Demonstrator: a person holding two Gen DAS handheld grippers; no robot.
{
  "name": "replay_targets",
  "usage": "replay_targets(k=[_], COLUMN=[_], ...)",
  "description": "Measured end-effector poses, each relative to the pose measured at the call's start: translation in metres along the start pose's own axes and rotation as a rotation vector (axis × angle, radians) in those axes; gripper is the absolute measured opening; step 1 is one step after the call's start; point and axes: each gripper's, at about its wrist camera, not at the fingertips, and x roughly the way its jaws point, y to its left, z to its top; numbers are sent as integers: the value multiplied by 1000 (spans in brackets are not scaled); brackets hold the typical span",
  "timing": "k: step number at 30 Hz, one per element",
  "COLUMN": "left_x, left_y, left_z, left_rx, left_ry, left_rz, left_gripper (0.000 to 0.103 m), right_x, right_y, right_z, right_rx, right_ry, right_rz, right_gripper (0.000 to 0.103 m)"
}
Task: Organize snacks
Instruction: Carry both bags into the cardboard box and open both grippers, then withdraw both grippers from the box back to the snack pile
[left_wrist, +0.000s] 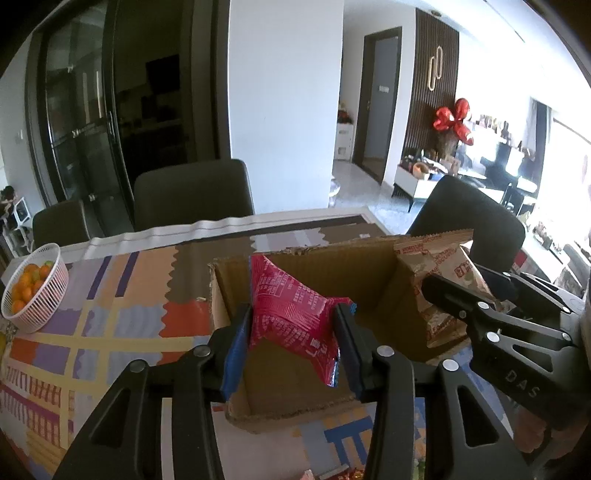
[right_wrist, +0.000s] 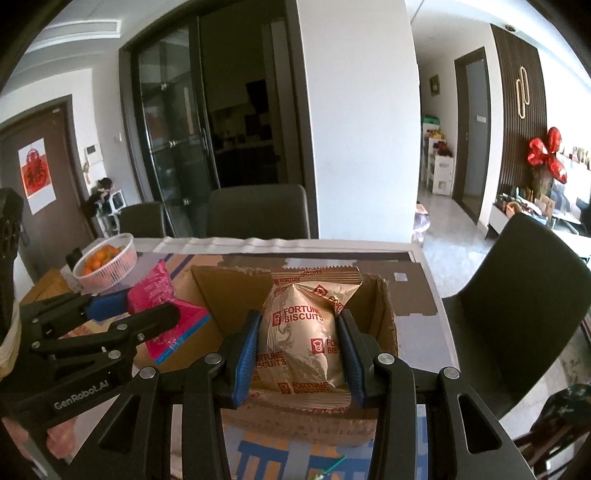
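Left wrist view
- Left gripper (left_wrist: 291, 332): my jaws pinch the pink snack packet (left_wrist: 291, 306) across its middle, the blue pads pressing its sides.
- Where it is: centre of the frame, hanging over the open cardboard box (left_wrist: 295, 413).
- Handling: I judge it light, soft and crinkly (air-puffed film, likely slippery); the middle or the sealed end seems the safest place to hold.
- Right gripper (left_wrist: 461, 306): enters from the right edge, clamped on the tan biscuit bag (left_wrist: 447, 266).
- Hard to tell: the box floor under the packet is partly hidden, and the right jaws show only from the side.
- Off to the left: a white basket (left_wrist: 55, 295) of oranges on the patterned tablecloth (left_wrist: 110, 332).

Right wrist view
- Right gripper (right_wrist: 297, 350): my jaws squeeze the tan biscuit bag (right_wrist: 299, 332) on both flanks, at centre frame.
- Where it is: over the cardboard box (right_wrist: 388, 332), its lower end at or below the near rim.
- Handling: light and puffy, but the biscuits inside are probably brittle, so a gentle grip across the belly suits it.
- Left gripper (right_wrist: 144, 310): at left of frame, the pink snack packet (right_wrist: 159, 291) in its jaws.
- Cut off: the bag's bottom seam hides behind my fingers; whether it touches the box floor I cannot tell.
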Motion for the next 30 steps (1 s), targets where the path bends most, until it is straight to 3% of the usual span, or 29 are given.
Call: replay_targets(k=[3,7,9,14,30], left_x=[5,-4,-10,-29,-102], left_y=[0,-1,-2,-4,-34], left_z=[1,-1,-3,-10,-53], left_rx=[-9,0,14,26,88], left_ry=[18,-9,-28,-58,-147], left_rz=[7,47,64,81,70], left_gripper=[57,68,75,81,86], right_x=[6,12,8,-8,-84], right_y=[-3,-6,-9,-6,0], right_z=[-2,-4,-7,-12,-39], right_rx=[12,59,70,48,11], right_ry=[18,38,31,14,-75], right_rz=[0,-5,-17,-46,-75], right_gripper=[43,63,63,63,63])
